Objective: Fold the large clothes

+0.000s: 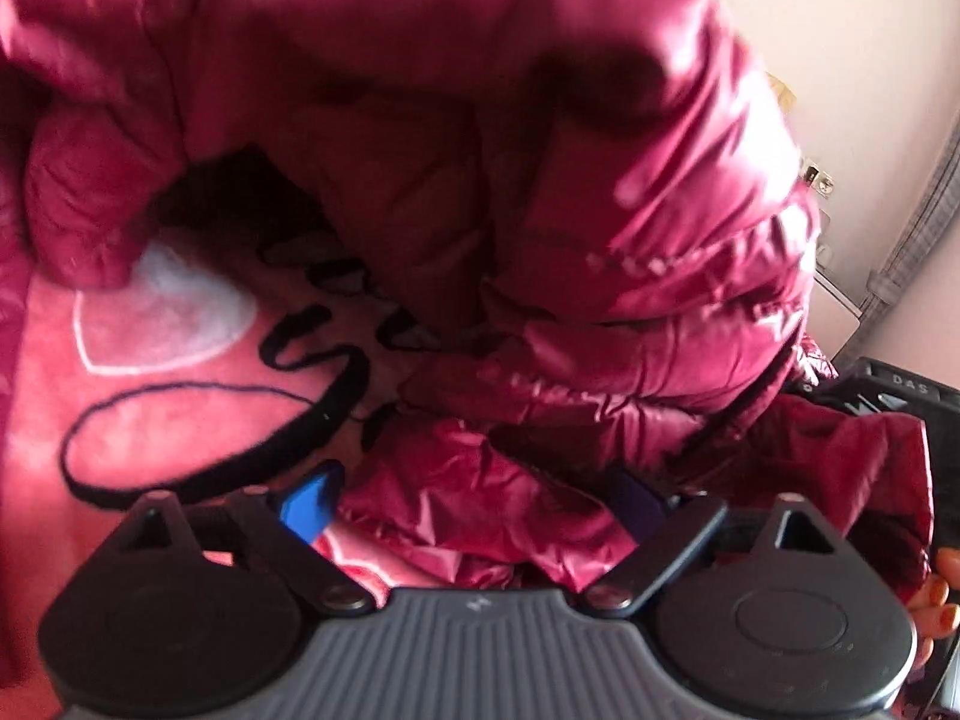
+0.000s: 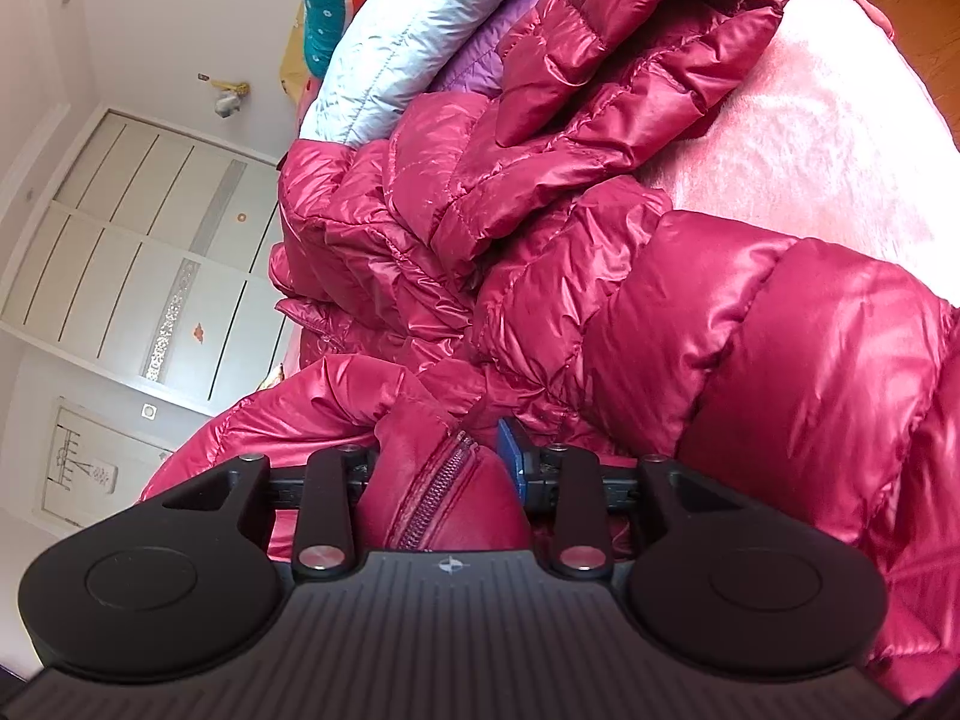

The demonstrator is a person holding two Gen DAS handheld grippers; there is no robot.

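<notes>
Between the right gripper's (image 2: 441,468) closed-in fingers sits a zippered fold of the one crimson puffer jacket (image 2: 690,300), clamped; only this view shows the pale blue quilted garment (image 2: 408,30) beyond the jacket. Left of the jacket, the other view alone shows a pink blanket (image 1: 180,360); the left gripper (image 1: 474,495) stands apart over a loose fold.

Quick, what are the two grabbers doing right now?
Left gripper: open, jacket fabric between its fingers, not pinched.
Right gripper: shut on the jacket's zipper edge.
</notes>
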